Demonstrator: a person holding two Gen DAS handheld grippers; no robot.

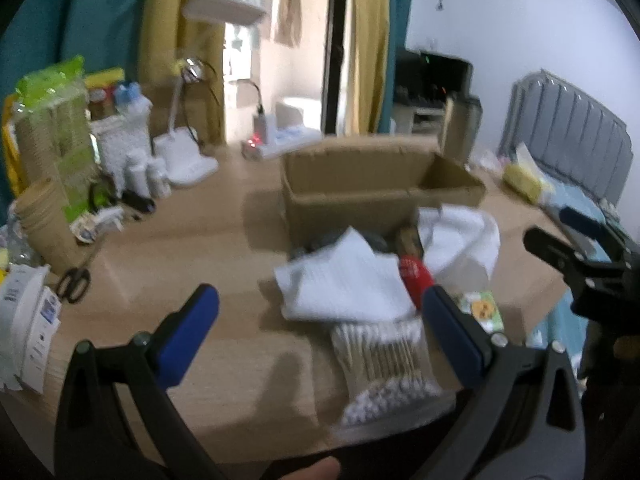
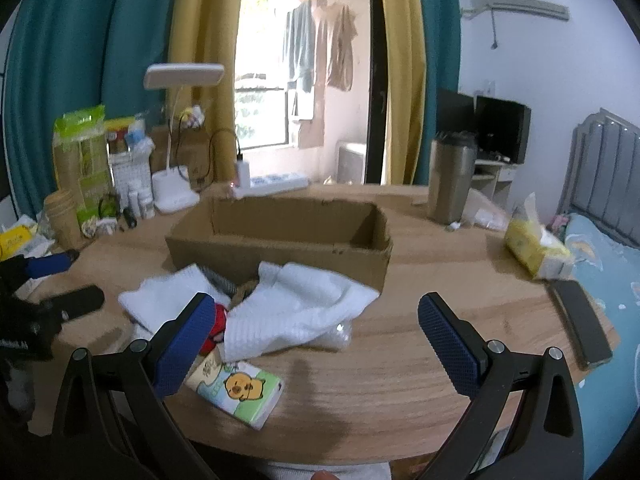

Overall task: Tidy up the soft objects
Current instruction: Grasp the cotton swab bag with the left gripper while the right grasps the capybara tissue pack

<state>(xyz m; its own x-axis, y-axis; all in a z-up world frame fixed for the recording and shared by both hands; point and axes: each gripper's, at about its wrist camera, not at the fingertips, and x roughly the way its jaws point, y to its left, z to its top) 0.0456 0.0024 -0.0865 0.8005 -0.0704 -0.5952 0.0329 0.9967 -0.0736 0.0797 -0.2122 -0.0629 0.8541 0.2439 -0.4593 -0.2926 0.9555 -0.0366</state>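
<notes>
Hovering above counter (image 2: 400, 360): left gripper (image 1: 320, 332) and right gripper (image 2: 312, 340), both spread apart, empty; towels (image 2: 296, 304) lying before box (image 2: 280, 236).

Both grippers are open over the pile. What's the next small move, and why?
Probably ease the left gripper forward onto the near white cloth and close: it lies loose on top, nearest the fingers, and the cardboard box behind looks empty.
</notes>
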